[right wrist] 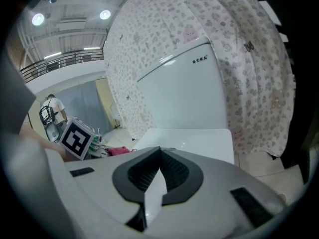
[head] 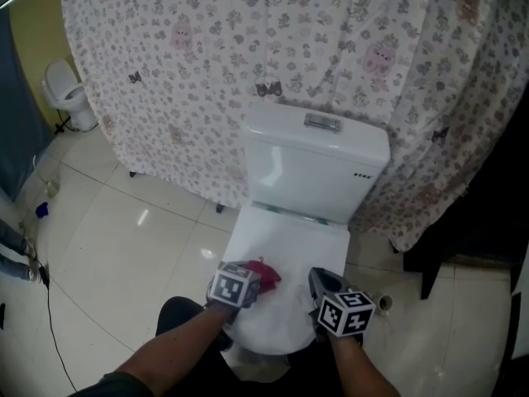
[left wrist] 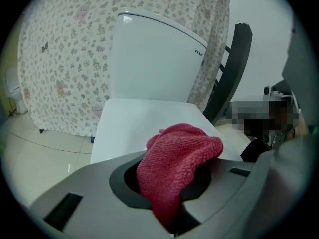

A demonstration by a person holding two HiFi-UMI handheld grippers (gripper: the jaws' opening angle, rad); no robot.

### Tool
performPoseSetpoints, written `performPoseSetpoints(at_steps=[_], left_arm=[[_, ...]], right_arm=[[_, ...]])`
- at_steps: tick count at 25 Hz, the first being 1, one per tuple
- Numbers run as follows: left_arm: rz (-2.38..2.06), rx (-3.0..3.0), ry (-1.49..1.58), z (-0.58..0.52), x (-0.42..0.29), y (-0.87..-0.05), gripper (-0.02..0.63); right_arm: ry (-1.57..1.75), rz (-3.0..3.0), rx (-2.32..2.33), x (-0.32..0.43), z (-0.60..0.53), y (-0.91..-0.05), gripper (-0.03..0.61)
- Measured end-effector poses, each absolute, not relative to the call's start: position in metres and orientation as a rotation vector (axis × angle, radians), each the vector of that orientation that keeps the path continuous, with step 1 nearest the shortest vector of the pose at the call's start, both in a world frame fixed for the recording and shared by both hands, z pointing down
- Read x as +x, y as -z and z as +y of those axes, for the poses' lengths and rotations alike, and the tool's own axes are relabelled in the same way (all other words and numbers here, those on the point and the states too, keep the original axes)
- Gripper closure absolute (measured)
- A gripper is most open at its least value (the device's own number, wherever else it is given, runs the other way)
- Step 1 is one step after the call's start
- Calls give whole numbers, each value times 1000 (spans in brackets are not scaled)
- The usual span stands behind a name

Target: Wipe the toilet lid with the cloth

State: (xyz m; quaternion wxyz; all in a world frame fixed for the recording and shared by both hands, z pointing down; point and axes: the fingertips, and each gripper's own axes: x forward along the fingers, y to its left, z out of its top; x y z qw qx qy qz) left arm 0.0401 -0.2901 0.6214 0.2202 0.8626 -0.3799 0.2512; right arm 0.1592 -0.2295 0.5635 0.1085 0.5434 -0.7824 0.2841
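Clamping cloth (left wrist: 174, 158) over lid (left wrist: 144, 118), L gripper (left wrist: 168, 183); only its own view shows R gripper (right wrist: 158, 156) fingers together.

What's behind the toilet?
A flowery curtain hangs behind the tank. Whatever is behind the curtain is covered, so it cannot be seen.

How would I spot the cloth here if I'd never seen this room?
Find the white toilet against the flowered curtain. Over its closed lid, front left, the left hand-held gripper pinches the cloth: the only pink-red, fuzzy thing among smooth white surfaces.
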Motion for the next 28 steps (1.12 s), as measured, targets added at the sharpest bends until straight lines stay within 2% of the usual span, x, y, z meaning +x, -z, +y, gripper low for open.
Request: performPoseSetpoints(at_steps=[16,22,28], left_arm=[[-1138,2335,-706,-315,-20,-624,543],[-1214,2311,-811,-324,-51,-633,543],[-1255,2145,-700,-333,-85,-641,543]], right_arm=[[-831,-2304,1589,155,-225,-561,575],[-832,-2299,1573,151,-224,-564,575],[-822,-2302,1563,149,-224,-564,575]])
